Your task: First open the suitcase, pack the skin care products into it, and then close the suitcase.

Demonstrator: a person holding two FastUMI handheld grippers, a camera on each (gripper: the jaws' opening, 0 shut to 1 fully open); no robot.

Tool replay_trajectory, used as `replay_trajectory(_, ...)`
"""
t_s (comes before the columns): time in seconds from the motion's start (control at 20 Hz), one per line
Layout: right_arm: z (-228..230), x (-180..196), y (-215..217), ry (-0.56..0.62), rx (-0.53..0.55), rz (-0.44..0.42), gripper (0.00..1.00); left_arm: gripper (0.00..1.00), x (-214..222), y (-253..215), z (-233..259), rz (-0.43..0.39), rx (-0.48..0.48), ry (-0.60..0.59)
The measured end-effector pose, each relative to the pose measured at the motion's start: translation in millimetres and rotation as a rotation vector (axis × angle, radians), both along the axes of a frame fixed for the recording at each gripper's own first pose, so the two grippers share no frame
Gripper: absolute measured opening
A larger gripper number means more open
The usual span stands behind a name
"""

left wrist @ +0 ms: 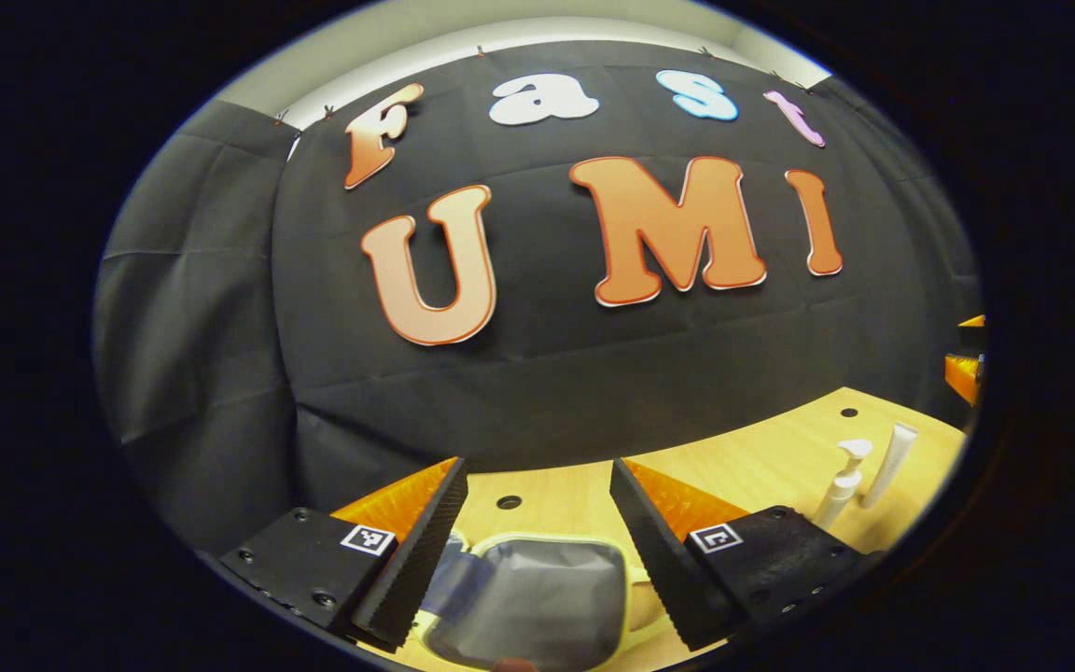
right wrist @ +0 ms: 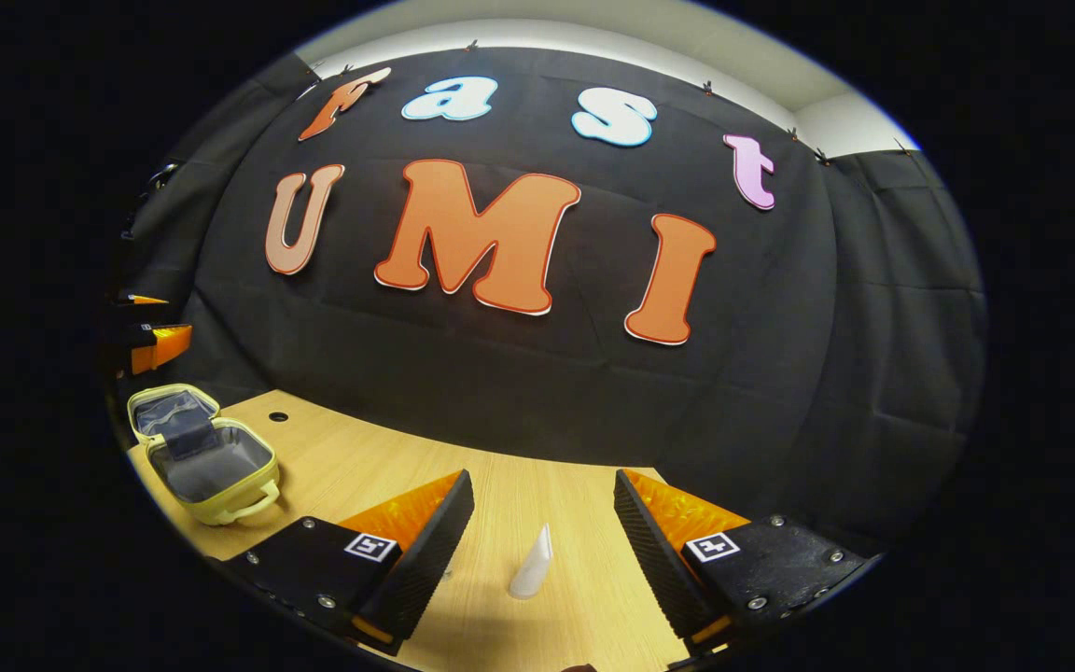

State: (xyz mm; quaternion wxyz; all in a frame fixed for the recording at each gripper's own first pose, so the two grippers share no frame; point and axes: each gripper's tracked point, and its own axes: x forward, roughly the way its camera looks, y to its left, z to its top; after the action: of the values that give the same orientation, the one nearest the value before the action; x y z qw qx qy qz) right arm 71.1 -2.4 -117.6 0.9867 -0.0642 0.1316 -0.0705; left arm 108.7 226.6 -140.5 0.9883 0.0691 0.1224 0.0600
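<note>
Now the suitcase point(right wrist: 206, 457) lies open on the counter point(right wrist: 425, 485), both claws spread and empty, the right claw point(right wrist: 537, 541) framing an upright tube point(right wrist: 532, 563) that an off-centre squeeze could topple.

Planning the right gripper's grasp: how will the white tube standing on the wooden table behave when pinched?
The white tapered tube stands upright on a narrow base, so it probably tips easily. It looks small, likely light, perhaps squeezable.

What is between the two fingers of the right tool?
In the right gripper view, a white pointed plastic tube stands on the light wooden table in the right tool gap, touching neither finger.
</note>
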Motion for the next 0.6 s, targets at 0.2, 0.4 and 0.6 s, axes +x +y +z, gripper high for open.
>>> replay_trajectory(0.2, -6.7, -5.7, -17.3, 0.004, 0.002, 0.009, 0.97, 1.0, -0.1, -50.7, 8.0, -0.054, -0.021, -0.02)
replay_trajectory(0.4, -16.2, -9.4, -30.6, 0.015, 0.005, 0.018, 0.97, 0.99, -0.4, -100.1, 4.1, -0.118, -0.048, -0.015)
replay_trajectory(0.6, -30.9, -12.6, -37.3, 0.045, 0.006, 0.033, 0.97, 0.99, -2.1, -156.6, -9.7, -0.216, -0.065, 0.024)
